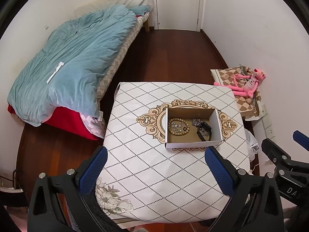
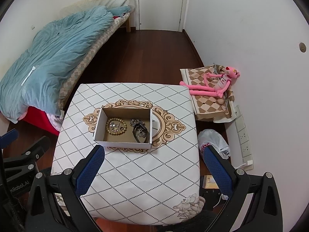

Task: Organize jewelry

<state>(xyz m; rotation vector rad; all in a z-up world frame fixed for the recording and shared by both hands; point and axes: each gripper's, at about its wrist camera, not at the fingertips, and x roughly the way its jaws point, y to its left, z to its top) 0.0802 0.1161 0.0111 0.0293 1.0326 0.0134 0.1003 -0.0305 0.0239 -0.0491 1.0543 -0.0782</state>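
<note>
An open white cardboard box [image 1: 193, 144] stands on the middle of the patterned table [image 1: 146, 170]. Inside lie a wooden bead bracelet [image 1: 178, 126] with small silver pieces in its ring, a silver chain [image 1: 196, 122] and a black band [image 1: 204, 133]. The box [image 2: 123, 144], bead bracelet [image 2: 116, 126] and black band [image 2: 140, 133] also show in the right wrist view. My left gripper [image 1: 155, 155] is open and empty, held above the near part of the table. My right gripper [image 2: 154, 154] is open and empty, near the box's front edge.
A bed with a blue quilt [image 1: 77, 58] is at the left. A pink plush toy [image 2: 216, 85] lies on a checked cloth by the right wall. A white plastic bag [image 2: 212, 141] sits on the floor right of the table. A closed door [image 1: 177, 3] is at the back.
</note>
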